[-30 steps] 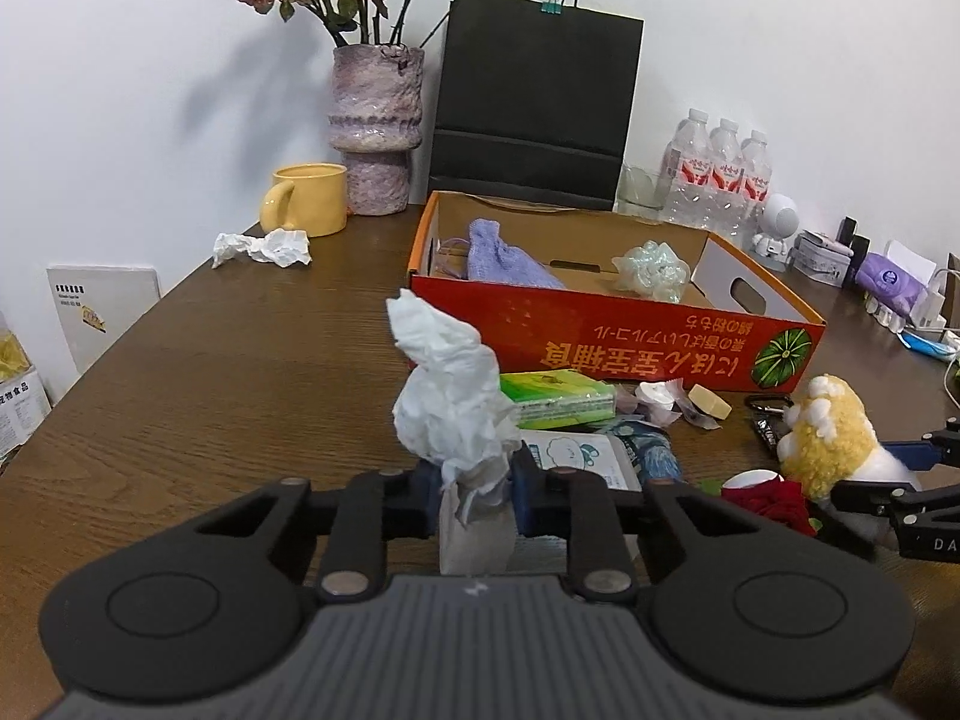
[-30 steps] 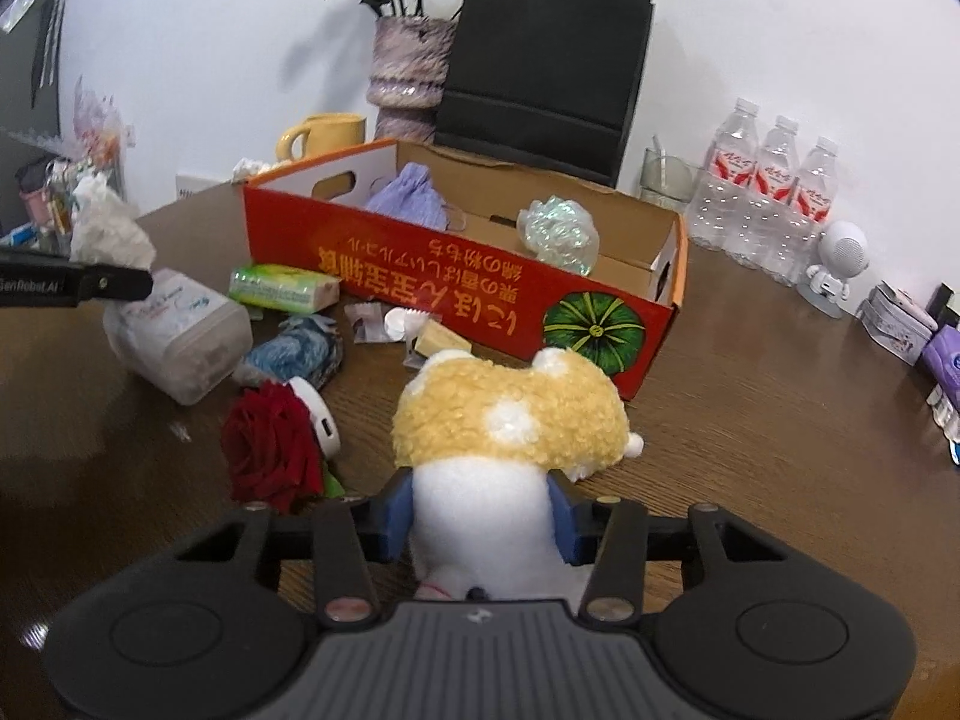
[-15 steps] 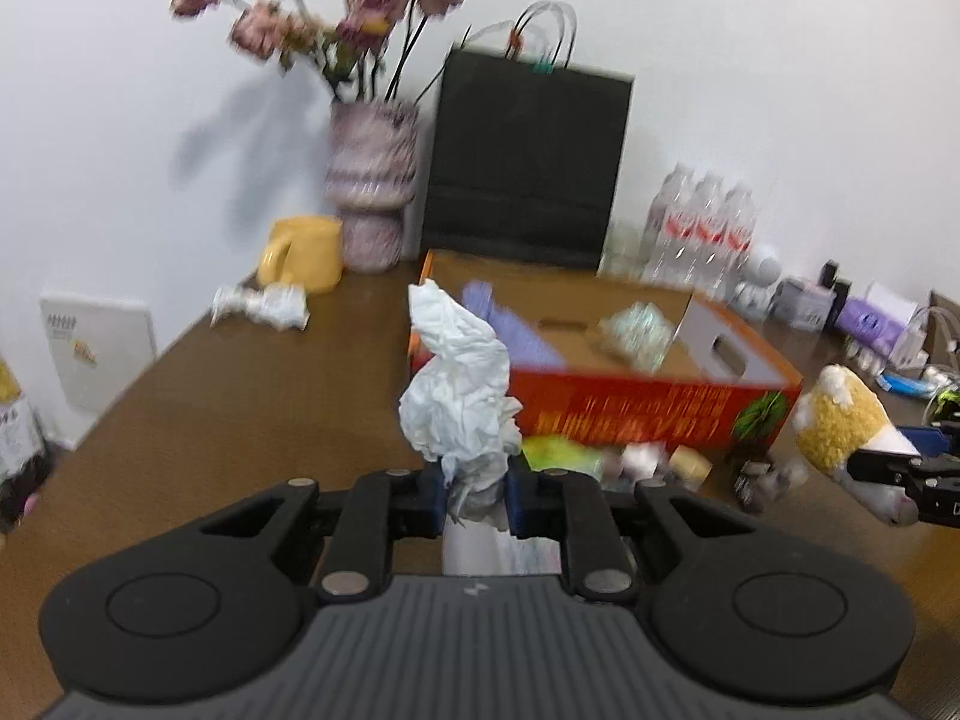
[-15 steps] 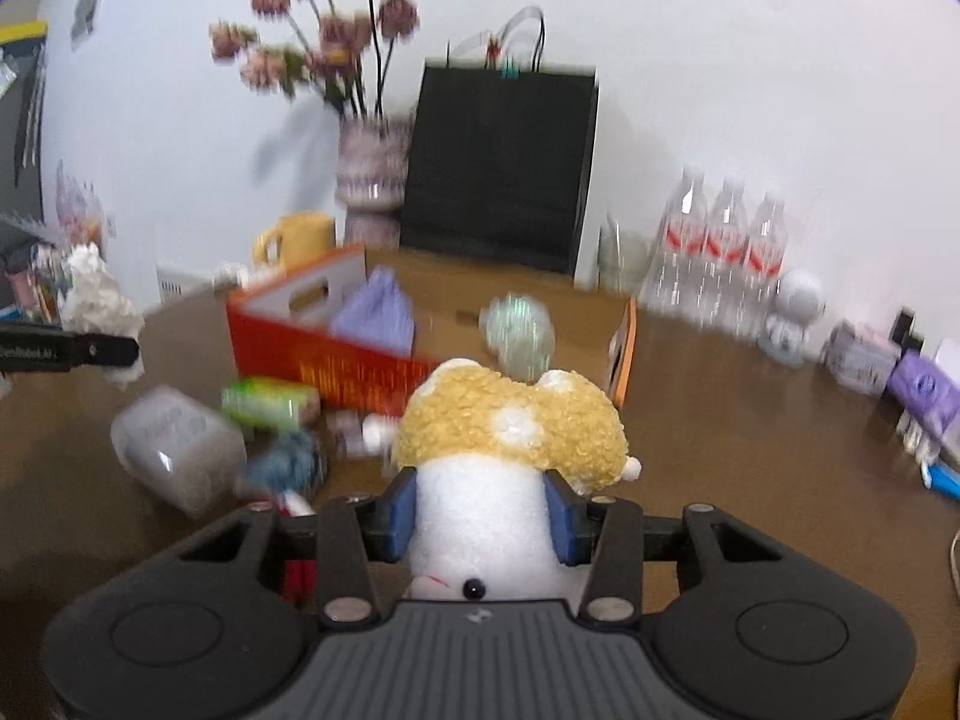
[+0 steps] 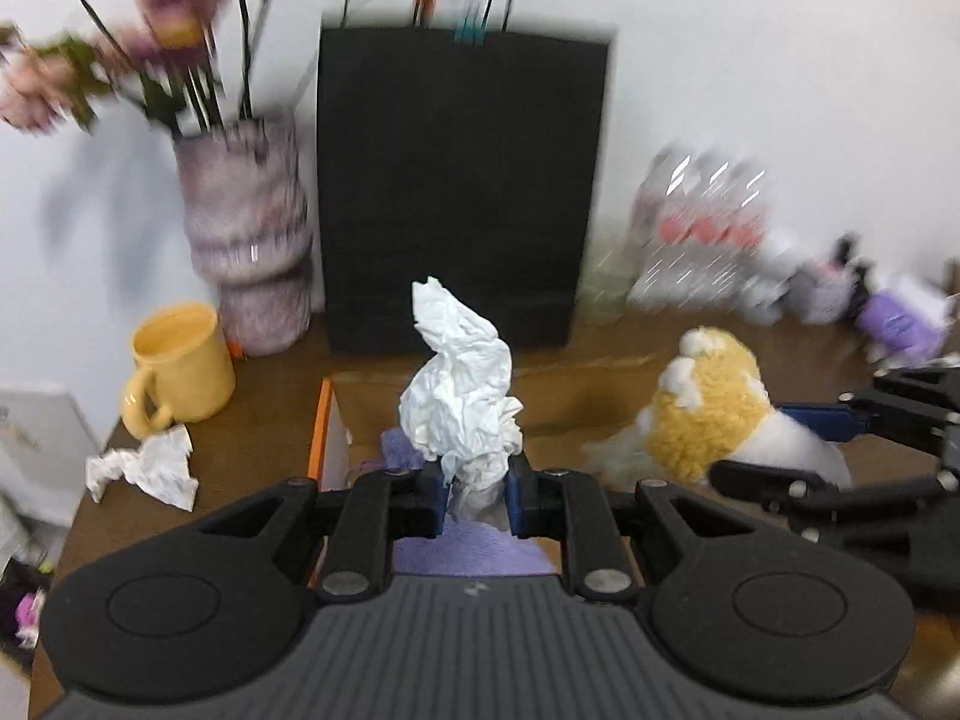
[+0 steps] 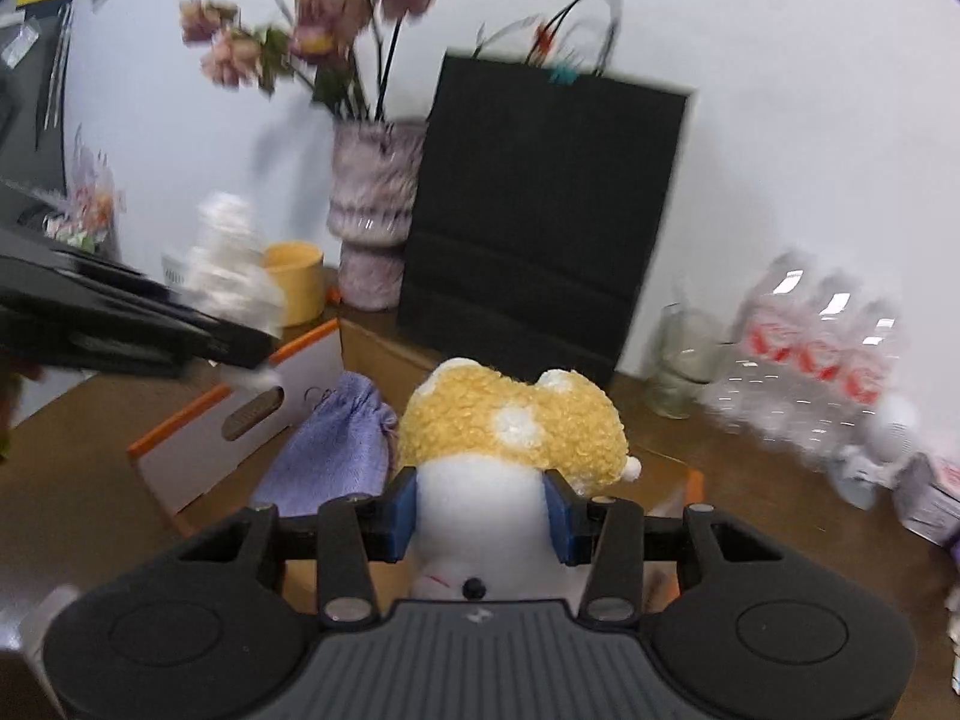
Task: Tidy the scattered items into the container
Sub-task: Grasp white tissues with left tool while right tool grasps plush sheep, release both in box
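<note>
You: left gripper (image 5: 477, 495) clamps tissue wad (image 5: 459, 396), right gripper (image 6: 483, 510) squeezes plush toy (image 6: 510, 438); release early, they miss box (image 6: 240, 438).

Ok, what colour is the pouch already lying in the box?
Lilac purple pouch; the right wrist view shows it best.

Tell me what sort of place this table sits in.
Probably a home or small office corner: a wooden table against a white wall, with a vase of dried flowers, a yellow mug, a black paper bag and bottled water.
</note>
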`<state>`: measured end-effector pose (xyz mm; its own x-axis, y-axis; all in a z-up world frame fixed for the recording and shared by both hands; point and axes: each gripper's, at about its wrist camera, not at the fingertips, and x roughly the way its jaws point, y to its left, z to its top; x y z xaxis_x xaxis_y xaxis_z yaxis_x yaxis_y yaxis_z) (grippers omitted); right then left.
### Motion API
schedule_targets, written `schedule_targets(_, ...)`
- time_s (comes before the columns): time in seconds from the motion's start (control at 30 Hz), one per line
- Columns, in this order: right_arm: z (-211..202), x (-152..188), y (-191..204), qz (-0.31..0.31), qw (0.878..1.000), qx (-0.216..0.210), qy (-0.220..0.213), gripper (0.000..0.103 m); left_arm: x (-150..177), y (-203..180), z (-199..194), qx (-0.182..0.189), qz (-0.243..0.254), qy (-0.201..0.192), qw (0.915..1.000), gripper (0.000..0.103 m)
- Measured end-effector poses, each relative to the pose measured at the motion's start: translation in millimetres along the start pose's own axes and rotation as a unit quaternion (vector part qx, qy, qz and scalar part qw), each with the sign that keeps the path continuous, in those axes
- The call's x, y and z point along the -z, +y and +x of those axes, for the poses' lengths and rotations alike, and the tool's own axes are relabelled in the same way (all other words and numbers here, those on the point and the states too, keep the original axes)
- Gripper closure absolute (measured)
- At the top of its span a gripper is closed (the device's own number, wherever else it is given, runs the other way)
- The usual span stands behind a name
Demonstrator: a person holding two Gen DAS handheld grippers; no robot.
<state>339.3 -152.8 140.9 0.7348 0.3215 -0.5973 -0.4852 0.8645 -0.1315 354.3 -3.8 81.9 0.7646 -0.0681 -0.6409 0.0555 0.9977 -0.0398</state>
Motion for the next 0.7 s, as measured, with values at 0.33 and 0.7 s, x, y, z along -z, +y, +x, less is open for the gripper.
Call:
schedule_targets(0.33, 105.6, -3.7, 12.9, -0.006, 0.995, -0.01, 0.1, 0.061, 12.3, 10.3, 105.5, -0.024, -0.024, 0.13, 0.9909, 0.083)
schedule_targets(0.7, 118.7, -2.2, 8.4, 0.017, 0.991, -0.01, 0.134, 0.051, 9.9, 9.0, 108.0, -0.031, -0.017, 0.139, 0.9896, 0.041)
